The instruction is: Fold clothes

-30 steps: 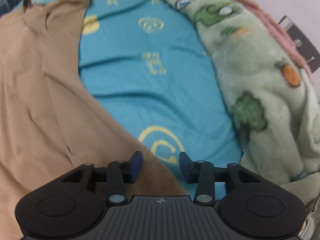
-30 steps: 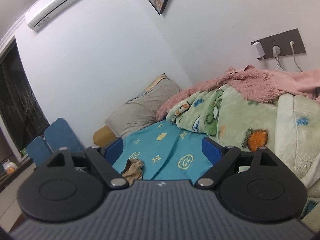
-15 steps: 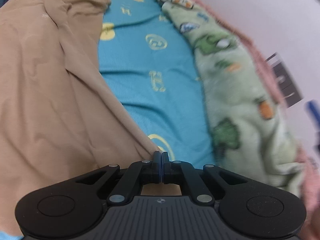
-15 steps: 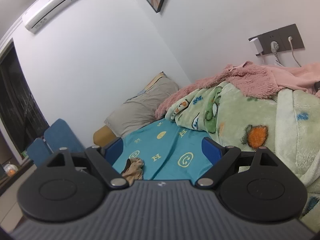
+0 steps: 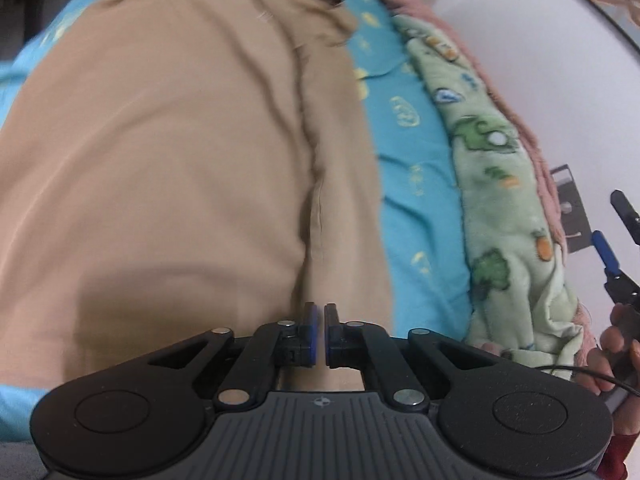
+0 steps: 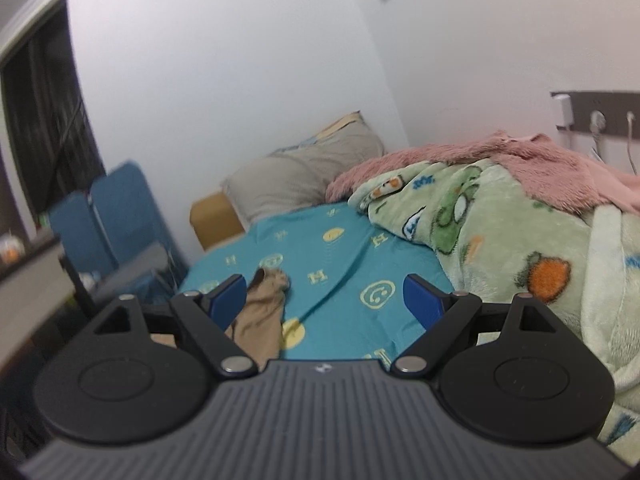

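A tan garment (image 5: 168,152) lies spread on the turquoise patterned bed sheet (image 5: 412,184). My left gripper (image 5: 319,334) is shut on the garment's near edge, lifting it so the cloth fills most of the left wrist view. My right gripper (image 6: 326,294) is open and empty, held above the bed; the far end of the tan garment (image 6: 262,308) shows just behind its left finger. The right gripper also shows at the right edge of the left wrist view (image 5: 616,256), held in a hand.
A green cartoon-print blanket (image 6: 500,232) and a pink fleece (image 6: 480,160) are heaped along the bed's right side by the wall. A grey pillow (image 6: 304,176) lies at the head. Blue chairs (image 6: 108,220) stand left of the bed. Wall sockets (image 6: 600,116) are at right.
My left gripper closed on the tan garment's edge, then lifted and pulled it, so the cloth now covers more of the view. My right gripper stayed open and tilted slightly lower.
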The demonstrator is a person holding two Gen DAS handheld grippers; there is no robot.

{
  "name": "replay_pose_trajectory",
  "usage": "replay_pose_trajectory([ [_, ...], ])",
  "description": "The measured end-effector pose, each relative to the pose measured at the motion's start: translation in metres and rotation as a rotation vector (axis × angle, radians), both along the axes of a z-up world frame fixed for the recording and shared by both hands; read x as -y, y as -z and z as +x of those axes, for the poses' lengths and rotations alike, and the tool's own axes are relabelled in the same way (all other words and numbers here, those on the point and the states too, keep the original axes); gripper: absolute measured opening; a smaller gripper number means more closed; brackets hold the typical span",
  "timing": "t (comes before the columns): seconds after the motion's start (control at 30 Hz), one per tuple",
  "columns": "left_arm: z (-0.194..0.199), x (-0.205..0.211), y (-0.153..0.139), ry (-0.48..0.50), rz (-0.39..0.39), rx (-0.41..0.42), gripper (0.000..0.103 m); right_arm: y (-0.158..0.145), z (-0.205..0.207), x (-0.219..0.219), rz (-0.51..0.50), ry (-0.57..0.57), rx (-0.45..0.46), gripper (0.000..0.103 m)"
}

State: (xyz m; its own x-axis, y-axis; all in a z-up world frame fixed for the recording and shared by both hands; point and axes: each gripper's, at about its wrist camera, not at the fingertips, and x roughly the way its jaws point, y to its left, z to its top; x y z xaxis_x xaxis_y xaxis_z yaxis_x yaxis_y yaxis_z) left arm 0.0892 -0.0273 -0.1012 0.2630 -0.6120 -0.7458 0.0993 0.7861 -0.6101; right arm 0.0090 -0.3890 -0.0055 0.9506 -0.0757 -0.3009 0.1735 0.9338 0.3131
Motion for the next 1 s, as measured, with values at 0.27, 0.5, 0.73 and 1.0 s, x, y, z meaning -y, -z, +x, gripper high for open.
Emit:
replay_pose_trajectory([
  [0.27, 0.014, 0.003, 0.015, 0.017, -0.004, 0.000, 0.052, 0.005, 0.013, -0.031, -0.040, -0.092, -0.068, 0.087],
  [0.5, 0.016, 0.020, 0.023, 0.061, -0.004, 0.027, 0.024, 0.009, 0.019, -0.054, -0.055, -0.155, -0.084, 0.086],
  [0.73, -0.007, 0.029, 0.007, 0.095, 0.120, 0.152, 0.005, 0.009, 0.015, -0.064, -0.077, -0.181, -0.069, 0.086],
  [1.0, -0.042, 0.044, -0.043, 0.112, 0.340, 0.430, 0.079, 0.010, 0.015, -0.069, -0.085, -0.196, -0.069, 0.086],
])
